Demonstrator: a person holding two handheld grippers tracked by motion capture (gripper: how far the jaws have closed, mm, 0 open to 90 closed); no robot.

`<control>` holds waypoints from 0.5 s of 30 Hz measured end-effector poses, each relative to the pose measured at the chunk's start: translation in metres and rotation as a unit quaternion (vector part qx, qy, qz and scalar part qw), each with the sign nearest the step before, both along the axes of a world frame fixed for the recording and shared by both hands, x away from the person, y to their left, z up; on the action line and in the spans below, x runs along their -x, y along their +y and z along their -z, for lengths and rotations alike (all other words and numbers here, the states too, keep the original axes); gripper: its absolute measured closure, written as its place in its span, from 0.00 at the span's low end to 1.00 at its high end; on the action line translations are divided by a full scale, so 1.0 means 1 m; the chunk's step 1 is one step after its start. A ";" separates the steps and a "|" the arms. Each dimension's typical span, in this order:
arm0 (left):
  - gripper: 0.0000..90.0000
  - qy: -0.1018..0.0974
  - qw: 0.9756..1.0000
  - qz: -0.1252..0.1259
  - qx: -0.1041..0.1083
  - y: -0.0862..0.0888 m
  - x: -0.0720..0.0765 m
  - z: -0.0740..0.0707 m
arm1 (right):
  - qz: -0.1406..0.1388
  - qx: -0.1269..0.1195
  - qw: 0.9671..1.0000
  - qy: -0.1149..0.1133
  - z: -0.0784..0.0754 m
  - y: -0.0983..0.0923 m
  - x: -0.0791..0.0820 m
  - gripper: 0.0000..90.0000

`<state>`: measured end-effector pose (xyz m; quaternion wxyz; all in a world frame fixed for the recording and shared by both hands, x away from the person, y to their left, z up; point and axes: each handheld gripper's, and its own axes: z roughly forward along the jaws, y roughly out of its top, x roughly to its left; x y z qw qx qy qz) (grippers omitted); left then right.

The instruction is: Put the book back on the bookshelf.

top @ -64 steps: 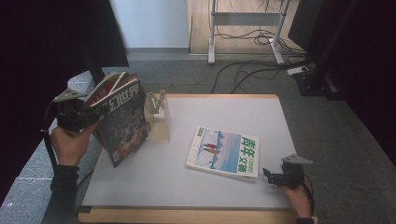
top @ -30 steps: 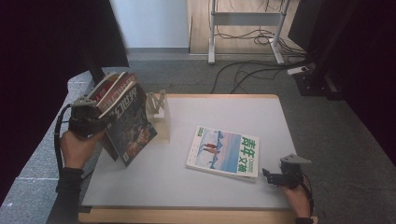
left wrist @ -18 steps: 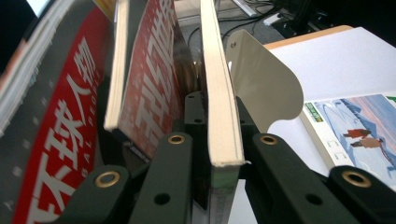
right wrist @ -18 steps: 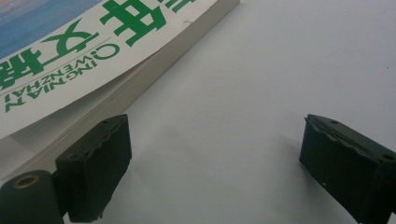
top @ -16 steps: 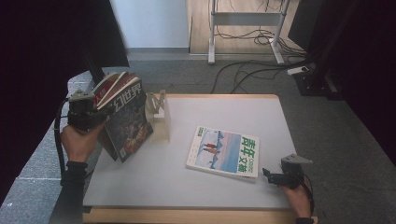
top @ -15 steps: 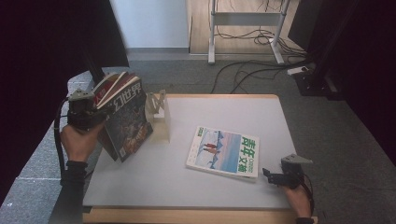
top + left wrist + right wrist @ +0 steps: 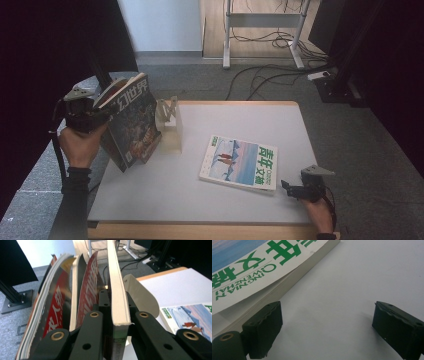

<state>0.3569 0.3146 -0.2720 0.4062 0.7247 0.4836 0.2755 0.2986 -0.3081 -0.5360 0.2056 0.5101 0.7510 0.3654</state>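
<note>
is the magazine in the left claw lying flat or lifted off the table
Lifted: the left claw is shut on the magazine, holding it upright above the table edge.

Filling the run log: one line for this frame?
left gripper: shut on magazines, held off table | right gripper: open, empty, beside green-titled magazine | white stand: on table

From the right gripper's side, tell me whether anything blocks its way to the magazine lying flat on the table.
Nothing visible does. The right gripper rests with jaws open beside the corner of the flat magazine; bare white table lies between the jaws, and the left-hand one sits almost against the page edges.
</note>
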 end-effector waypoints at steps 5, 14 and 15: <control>0.92 -0.003 1.000 0.005 0.006 -0.006 -0.004 0.003 | -0.001 0.000 1.000 0.000 0.000 0.000 0.000 0.10; 0.92 0.003 1.000 0.015 0.021 -0.016 -0.013 0.035 | 0.001 -0.003 1.000 0.000 0.000 0.000 0.000 0.10; 0.92 0.004 1.000 0.016 0.020 -0.016 -0.013 0.039 | 0.002 -0.003 1.000 -0.001 0.000 0.000 0.000 0.10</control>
